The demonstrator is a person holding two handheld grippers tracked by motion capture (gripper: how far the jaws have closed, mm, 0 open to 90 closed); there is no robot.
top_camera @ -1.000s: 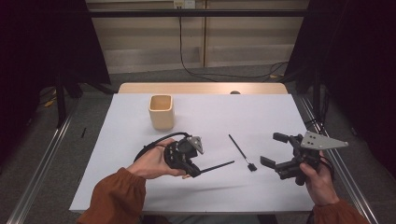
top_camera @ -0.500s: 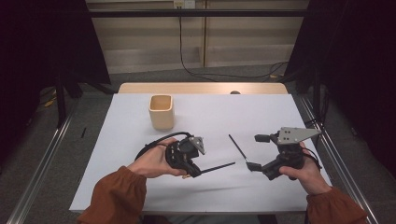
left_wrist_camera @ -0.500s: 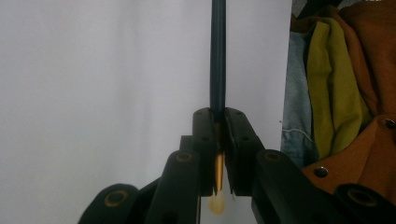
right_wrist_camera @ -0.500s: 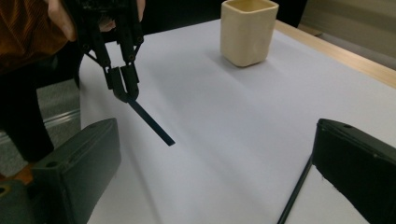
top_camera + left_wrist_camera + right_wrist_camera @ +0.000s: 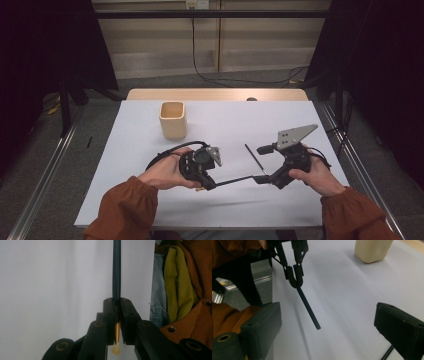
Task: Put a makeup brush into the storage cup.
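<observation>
My left gripper point(image 5: 212, 183) point(image 5: 117, 302) is shut on a dark blue pencil point(image 5: 233, 180) point(image 5: 116, 270) near its gold ferrule and eraser end. The pencil sticks out level to the right, just above the white table point(image 5: 225, 120). My right gripper point(image 5: 262, 164) point(image 5: 328, 322) is open wide, its jaws standing on either side of the pencil's free tip without touching it. The right gripper view shows the left gripper point(image 5: 294, 273) and the pencil point(image 5: 308, 306) pointing towards the camera.
A tan cup point(image 5: 173, 120) point(image 5: 373, 248) stands upright at the table's back left. A second thin dark stick point(image 5: 255, 159) lies on the table between the two grippers. A black cable point(image 5: 165, 152) loops behind the left hand.
My right gripper has swung left and come in towards the pencil's free end, its jaws now bracketing the tip. The left gripper and its pencil have stayed put.
</observation>
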